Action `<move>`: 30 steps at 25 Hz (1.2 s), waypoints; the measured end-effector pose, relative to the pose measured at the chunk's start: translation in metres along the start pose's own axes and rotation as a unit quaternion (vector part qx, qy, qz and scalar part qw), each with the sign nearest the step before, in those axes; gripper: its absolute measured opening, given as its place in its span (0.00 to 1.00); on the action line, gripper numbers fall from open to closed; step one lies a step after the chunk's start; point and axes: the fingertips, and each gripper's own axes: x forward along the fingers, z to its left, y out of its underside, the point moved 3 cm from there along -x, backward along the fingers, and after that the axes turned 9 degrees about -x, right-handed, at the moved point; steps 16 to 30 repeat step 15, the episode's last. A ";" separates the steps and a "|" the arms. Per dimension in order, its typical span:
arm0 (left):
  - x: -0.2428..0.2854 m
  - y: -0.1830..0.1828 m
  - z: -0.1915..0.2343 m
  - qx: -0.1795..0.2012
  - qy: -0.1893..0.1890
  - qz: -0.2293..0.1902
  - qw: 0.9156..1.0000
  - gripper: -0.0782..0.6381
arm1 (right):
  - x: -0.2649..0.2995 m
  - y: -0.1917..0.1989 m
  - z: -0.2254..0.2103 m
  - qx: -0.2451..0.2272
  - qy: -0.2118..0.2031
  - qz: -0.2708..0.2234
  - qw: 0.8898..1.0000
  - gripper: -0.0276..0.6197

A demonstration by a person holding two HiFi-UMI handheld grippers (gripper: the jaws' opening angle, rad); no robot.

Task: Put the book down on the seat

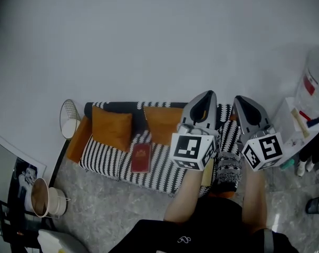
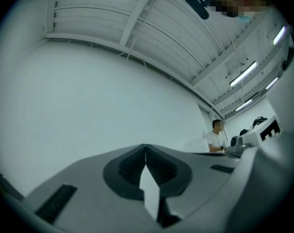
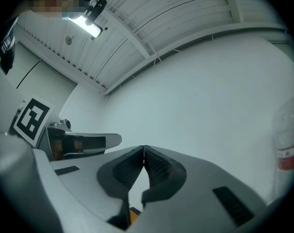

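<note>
two tools idle above a small sofa: the left hand-held gripper [image 2: 146, 148] and the right hand-held gripper [image 3: 144, 148] each have their jaws pressed together on nothing, tips raised toward the bare wall. well apart from both, the red book [image 1: 141, 158] lies flat, cover up, on the striped seat [image 1: 104, 154], just in front of the gap between two orange cushions [image 1: 112, 126], so the task looks already met. its long axis runs from the seat's front edge toward the backrest, tilted only slightly; which side carries the spine cannot be told. it looks thin, light and stiff-covered, probably smooth enough to slip under a shallow pinch. lying flush on soft upholstery, it would likely be best taken at the near short edge, one jaw pressed into the yielding fabric beneath the cover.
</note>
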 end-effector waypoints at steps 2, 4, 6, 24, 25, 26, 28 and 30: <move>0.003 0.002 -0.003 0.002 0.002 0.002 1.000 0.13 | -0.001 0.001 -0.001 -0.002 0.001 0.004 1.000 0.06; 0.006 0.003 -0.007 0.003 0.004 0.006 1.000 0.13 | -0.002 0.002 -0.003 -0.005 0.001 0.007 1.000 0.06; 0.010 0.006 -0.008 0.003 0.006 0.008 1.000 0.13 | -0.002 0.004 -0.006 -0.007 0.002 0.012 1.000 0.06; 0.025 0.016 -0.014 -0.003 0.012 0.015 1.000 0.13 | -0.005 0.012 -0.024 -0.012 0.012 0.023 1.000 0.06; 0.025 0.016 -0.014 -0.003 0.012 0.015 1.000 0.13 | -0.005 0.012 -0.024 -0.012 0.012 0.023 1.000 0.06; 0.025 0.016 -0.014 -0.003 0.012 0.015 1.000 0.13 | -0.005 0.012 -0.024 -0.012 0.012 0.023 1.000 0.06; 0.025 0.016 -0.014 -0.003 0.012 0.015 1.000 0.13 | -0.005 0.012 -0.024 -0.012 0.012 0.023 1.000 0.06; 0.025 0.016 -0.014 -0.003 0.012 0.015 1.000 0.13 | -0.005 0.012 -0.024 -0.012 0.012 0.023 1.000 0.06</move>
